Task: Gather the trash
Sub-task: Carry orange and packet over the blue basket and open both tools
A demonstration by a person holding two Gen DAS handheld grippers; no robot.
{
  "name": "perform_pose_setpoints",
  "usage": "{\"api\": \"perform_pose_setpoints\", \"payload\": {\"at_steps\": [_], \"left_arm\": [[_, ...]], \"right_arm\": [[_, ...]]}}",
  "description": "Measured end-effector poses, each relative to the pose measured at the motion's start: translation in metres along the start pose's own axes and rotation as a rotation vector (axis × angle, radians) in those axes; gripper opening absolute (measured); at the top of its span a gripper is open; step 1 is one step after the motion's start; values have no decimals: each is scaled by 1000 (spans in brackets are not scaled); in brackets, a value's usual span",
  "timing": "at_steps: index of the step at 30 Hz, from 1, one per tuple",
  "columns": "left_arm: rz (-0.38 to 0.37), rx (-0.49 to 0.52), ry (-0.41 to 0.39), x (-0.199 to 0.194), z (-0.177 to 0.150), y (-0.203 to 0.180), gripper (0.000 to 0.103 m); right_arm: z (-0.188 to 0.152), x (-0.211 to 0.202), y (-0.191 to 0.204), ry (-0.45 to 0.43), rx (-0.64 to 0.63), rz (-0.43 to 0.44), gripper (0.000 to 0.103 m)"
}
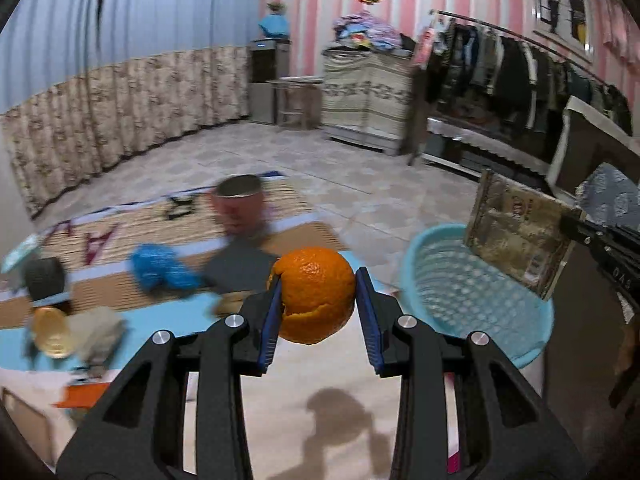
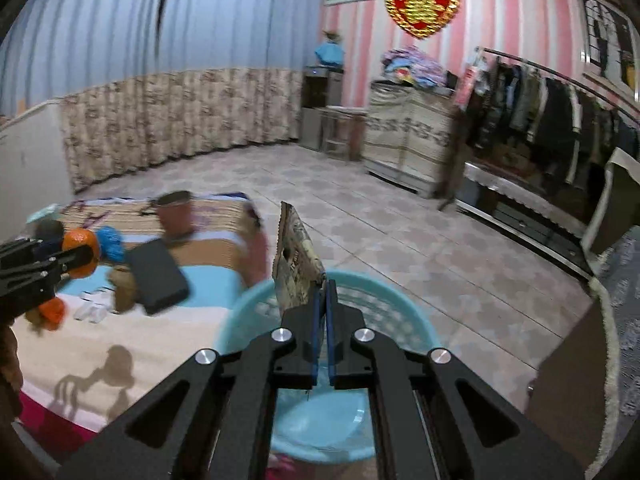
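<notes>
Clamping orange peel (image 1: 316, 294) between left tongs (image 1: 318, 304) beside basin (image 1: 536, 344).

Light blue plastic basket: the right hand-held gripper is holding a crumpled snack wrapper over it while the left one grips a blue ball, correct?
Not quite. The left hand-held gripper grips an orange peel, not a blue ball, as the left wrist view shows. The right hand-held gripper does hold the crumpled snack wrapper over the light blue plastic basket.

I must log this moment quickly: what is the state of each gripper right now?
Left gripper: closed on the orange peel.
Right gripper: shut on the snack wrapper, above the blue basket.
</notes>
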State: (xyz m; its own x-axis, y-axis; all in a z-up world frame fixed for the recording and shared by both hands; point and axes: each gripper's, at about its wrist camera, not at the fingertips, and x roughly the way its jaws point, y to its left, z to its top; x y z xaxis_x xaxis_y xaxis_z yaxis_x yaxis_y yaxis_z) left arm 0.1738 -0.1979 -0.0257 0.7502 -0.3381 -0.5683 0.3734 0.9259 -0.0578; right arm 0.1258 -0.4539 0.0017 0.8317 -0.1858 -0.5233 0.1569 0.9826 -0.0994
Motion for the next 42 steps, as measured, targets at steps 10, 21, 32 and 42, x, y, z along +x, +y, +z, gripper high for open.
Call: {"api": "perform_pose_setpoints", "payload": {"at_steps": [10,21,32,42], "left_arm": [[-98,86,5,63,5,-91,34],[-118,89,-11,86,18,-118,65],[-16,53,-67,47,24,-75,95],[44,8,-63,24,16,-32,97]], "right_arm": [[-26,35,-51,54,88,-31,3],[-36,58,-69,65,138,-41,3],[-44,62,-50,80,128,-29,3],[-41,80,-31,107,124,-48,15]]}}
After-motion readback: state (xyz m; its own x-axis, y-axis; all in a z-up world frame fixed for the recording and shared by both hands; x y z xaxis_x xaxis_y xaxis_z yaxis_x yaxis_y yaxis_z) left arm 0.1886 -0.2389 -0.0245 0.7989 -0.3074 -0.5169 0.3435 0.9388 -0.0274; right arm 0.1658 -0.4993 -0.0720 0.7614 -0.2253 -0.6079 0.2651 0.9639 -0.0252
